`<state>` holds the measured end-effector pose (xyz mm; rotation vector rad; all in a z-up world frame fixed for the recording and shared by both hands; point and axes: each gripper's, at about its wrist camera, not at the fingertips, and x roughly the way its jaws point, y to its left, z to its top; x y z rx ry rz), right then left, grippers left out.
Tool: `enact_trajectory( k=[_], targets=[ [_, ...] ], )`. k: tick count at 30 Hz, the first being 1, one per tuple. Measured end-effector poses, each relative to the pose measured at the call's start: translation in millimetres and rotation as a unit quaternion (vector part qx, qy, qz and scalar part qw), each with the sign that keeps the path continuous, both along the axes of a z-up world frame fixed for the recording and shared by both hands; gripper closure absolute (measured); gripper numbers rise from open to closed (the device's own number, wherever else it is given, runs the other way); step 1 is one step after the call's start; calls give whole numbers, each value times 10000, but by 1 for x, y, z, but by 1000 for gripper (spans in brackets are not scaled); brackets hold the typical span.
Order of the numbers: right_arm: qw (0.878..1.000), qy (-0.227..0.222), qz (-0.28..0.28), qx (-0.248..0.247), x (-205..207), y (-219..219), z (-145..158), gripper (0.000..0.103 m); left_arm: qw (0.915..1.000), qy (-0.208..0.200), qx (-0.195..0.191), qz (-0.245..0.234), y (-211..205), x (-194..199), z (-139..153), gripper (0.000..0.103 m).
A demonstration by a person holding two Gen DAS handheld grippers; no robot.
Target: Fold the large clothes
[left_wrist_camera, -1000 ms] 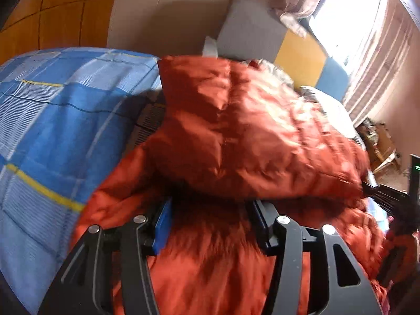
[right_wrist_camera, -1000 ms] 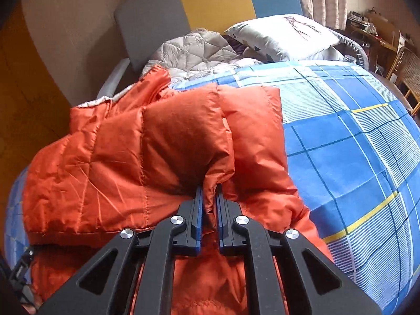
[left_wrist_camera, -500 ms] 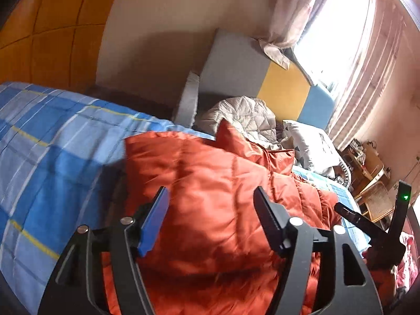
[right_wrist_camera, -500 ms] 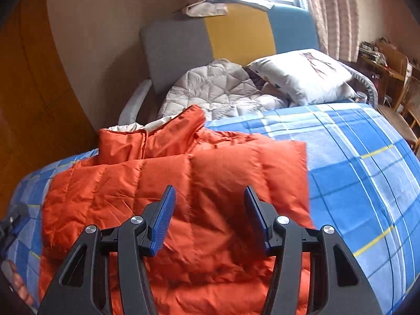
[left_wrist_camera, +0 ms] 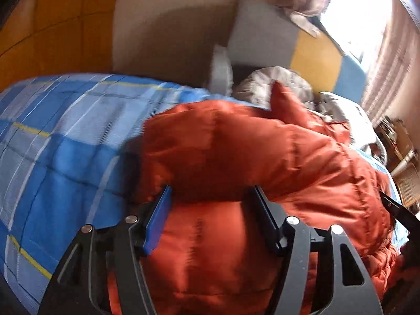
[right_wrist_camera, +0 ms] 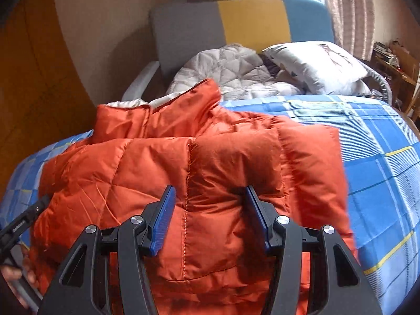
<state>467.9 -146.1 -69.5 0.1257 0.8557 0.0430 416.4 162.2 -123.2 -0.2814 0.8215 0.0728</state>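
An orange puffer jacket (right_wrist_camera: pixel 210 173) lies folded on the blue checked bedspread (right_wrist_camera: pixel 380 162), its collar pointing toward the headboard. It also shows in the left wrist view (left_wrist_camera: pixel 249 152), blurred. My right gripper (right_wrist_camera: pixel 210 197) is open and empty, its jaws spread just above the jacket's near fold. My left gripper (left_wrist_camera: pixel 210 197) is open and empty, low over the jacket's near edge at the other side. The left gripper's tip shows at the left edge of the right wrist view (right_wrist_camera: pixel 23 220).
A grey quilted blanket (right_wrist_camera: pixel 231 71) and a white pillow (right_wrist_camera: pixel 317 63) lie at the head of the bed, against a grey, yellow and blue headboard (right_wrist_camera: pixel 252 18). A wooden chair and table (right_wrist_camera: pixel 396 63) stand at the right by the curtains.
My right gripper has let go of the jacket fold and opened. Both grippers rose, then came back down close over the jacket, which stays folded on the bed.
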Motion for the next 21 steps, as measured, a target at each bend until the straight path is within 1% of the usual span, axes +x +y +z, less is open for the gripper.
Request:
enact_trajectory(
  k=[2,3,5,7,8,10,11,13,15,16,17,19,21],
  targets=[
    [10000,11,91,-29,1,8,-4,49,9997,146,-74,155,15,1,-8,37],
    [9999,12,127,-46,1,13,-6,49,9995,194,-65,220,20,2,-12,34],
    [9997,35,173,-168,2,20,-11,48,9989,262,-107,370,28,2,-15,33],
    [9997,58,152,-192,3,21,-15,48,9987,204,50,466,26,-2,-8,35],
    [9997,75,143,-187,4,19,-16,48,9985,127,180,497,22,-5,-1,35],
    [9997,104,152,-159,5,16,-16,48,9983,-84,253,513,15,-10,12,36],
    [9997,107,157,-153,5,15,-15,48,9983,-298,233,442,8,-13,23,36],
    [9997,114,157,-139,4,13,-14,47,9980,-562,92,257,-2,-14,37,34],
    [9997,121,158,-150,4,14,-13,45,9975,-698,-18,47,-17,-10,46,31],
    [9997,106,150,-165,3,13,-11,39,9973,-722,-79,-62,-23,-6,47,30],
    [9997,97,144,-174,3,13,-10,37,9972,-709,-140,-178,-31,0,47,30],
    [9996,91,145,-207,3,13,-9,37,9974,-633,-168,-304,-40,8,42,28],
    [9994,96,168,-272,4,14,-10,37,9983,-479,-90,-333,-48,17,33,28]
  ],
)
